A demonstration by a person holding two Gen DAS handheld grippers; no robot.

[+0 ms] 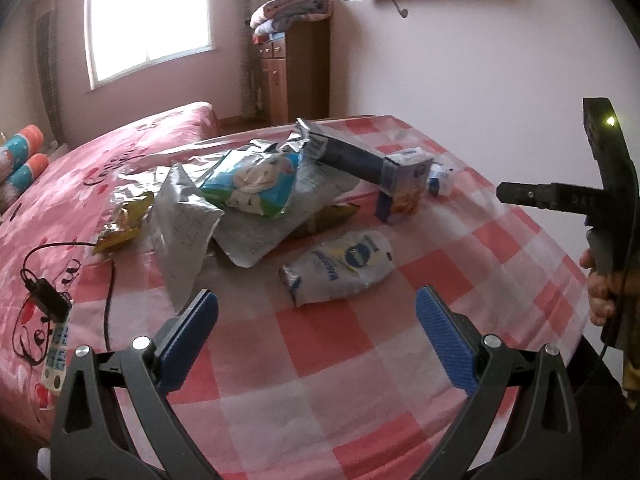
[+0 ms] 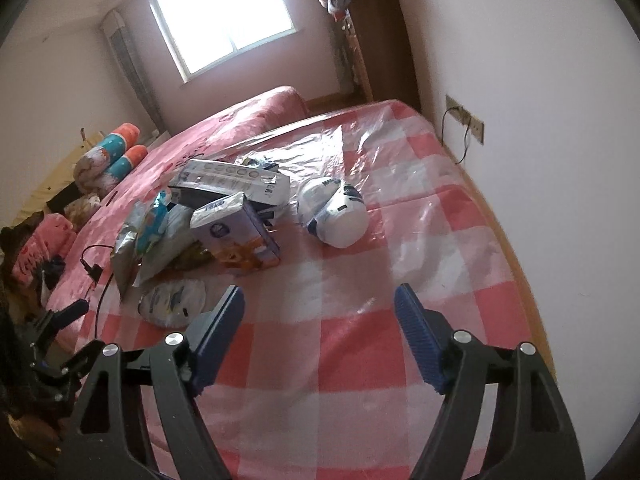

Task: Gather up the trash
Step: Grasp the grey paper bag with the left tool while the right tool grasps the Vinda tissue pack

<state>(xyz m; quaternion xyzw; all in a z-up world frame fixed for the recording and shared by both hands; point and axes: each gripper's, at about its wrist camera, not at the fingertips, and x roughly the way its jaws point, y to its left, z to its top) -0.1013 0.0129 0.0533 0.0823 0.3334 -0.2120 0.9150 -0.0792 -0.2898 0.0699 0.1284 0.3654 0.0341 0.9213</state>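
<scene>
A heap of trash lies on a red-and-white checked cloth [image 1: 328,344]: silver foil bags [image 1: 188,220], a blue-and-white snack bag [image 1: 256,184], a yellow wrapper [image 1: 120,224], a purple carton [image 1: 404,184] and a long dark box [image 1: 352,156]. A crumpled white packet [image 1: 340,264] lies nearest, just beyond my left gripper [image 1: 316,304], which is open and empty. My right gripper [image 2: 318,300] is open and empty above the cloth. In its view the carton [image 2: 240,232], the white packet [image 2: 176,300] and a white-and-blue bundle [image 2: 336,212] lie ahead.
A pink bedspread [image 1: 100,168] lies left of the cloth, with a black charger and cable [image 1: 48,292] and a remote [image 1: 56,356] on it. Rolled blankets [image 2: 112,156] lie at the far left. A wooden cabinet [image 1: 296,72] stands by the wall. A wall socket [image 2: 464,116] is at the right.
</scene>
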